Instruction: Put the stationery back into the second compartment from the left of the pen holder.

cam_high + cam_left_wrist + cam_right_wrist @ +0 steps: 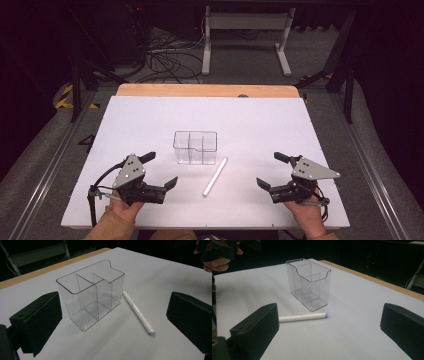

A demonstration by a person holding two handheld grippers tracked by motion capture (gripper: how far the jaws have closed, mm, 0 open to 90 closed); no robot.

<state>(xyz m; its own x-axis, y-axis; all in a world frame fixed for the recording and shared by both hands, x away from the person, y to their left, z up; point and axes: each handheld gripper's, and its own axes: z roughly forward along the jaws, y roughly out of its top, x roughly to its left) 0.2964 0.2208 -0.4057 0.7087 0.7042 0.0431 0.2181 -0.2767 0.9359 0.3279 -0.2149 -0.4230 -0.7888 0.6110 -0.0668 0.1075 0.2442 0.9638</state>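
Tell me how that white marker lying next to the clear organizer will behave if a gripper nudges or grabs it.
The white marker looks round and smooth, lying flat on the white table, so a sideways nudge would probably roll it. It seems stiff and light. Its glossy barrel may slip between hard jaws. The clear organizer stands close, possibly stopping a roll that way.

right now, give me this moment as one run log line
left tongs: open, empty | right tongs: open, empty | white pen: flat on table, beside clear box | box: upright, empty

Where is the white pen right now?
In the high view the white pen lies flat on the white table, just right of the clear box, between the two grippers.
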